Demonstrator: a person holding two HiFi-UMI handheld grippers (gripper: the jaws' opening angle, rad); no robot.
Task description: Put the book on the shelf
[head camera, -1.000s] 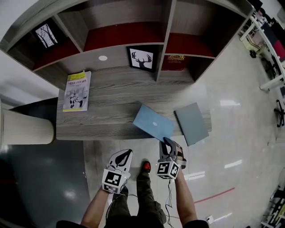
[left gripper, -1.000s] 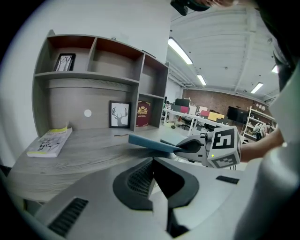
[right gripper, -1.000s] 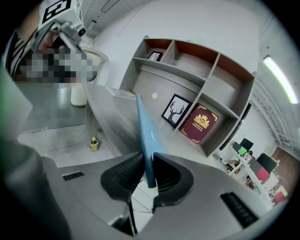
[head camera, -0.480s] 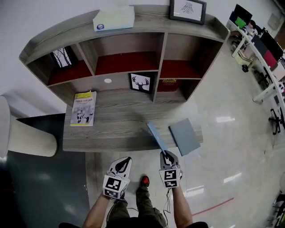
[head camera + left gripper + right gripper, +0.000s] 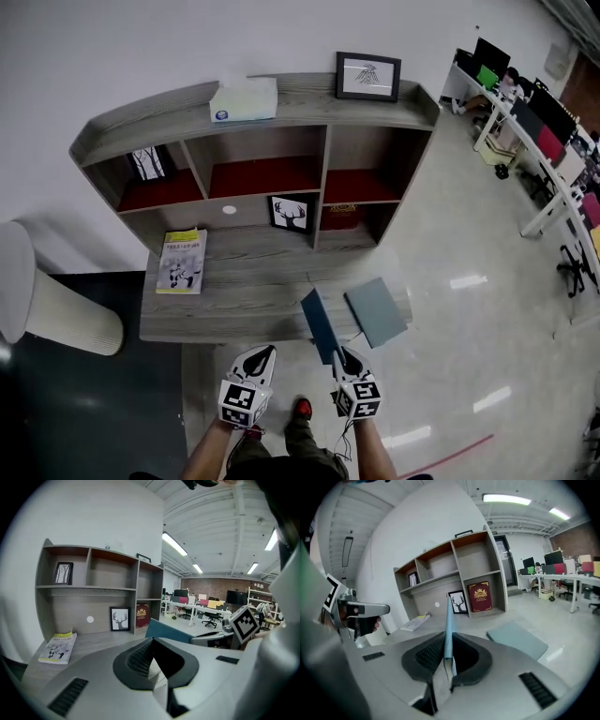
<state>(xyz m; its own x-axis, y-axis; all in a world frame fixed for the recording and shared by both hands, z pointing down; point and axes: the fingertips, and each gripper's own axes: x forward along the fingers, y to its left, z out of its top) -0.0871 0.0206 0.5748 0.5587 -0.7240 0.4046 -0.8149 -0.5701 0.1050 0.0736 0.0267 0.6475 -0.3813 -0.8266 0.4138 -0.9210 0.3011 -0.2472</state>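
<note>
Ribbing is seen on the pale cylinder point(image 5: 66, 305) at the left end of the bench point(image 5: 253, 286), whose top is grey wood-grain board. The shelf point(image 5: 300, 92) behind is built of the same board, with its upper compartment floors lined in red. A small framed tree print point(image 5: 148, 163) is stood in the left compartment. A thin yellow-topped booklet point(image 5: 182, 261) is laid flat on the bench below it, and its print cannot be read. A pale tissue box point(image 5: 242, 99) with a round blue mark is set on the shelf top. The left gripper point(image 5: 263, 352) is held by the bench's near edge, its jaws closed on nothing. A black-framed deer print point(image 5: 291, 213) is leaned at the back of the bench. The blue book point(image 5: 317, 323), thin and smooth, is held upright on edge by the right gripper point(image 5: 340, 354). That gripper's jaws have just been closing and are clamped on the book's near edge. A red book point(image 5: 342, 212) with a gold crest is stood in the lower right compartment, its lettering illegible. A grey-blue book point(image 5: 375, 311) is laid flat at the bench's near right corner. A framed picture point(image 5: 367, 77) is set on the shelf top at the right.
</note>
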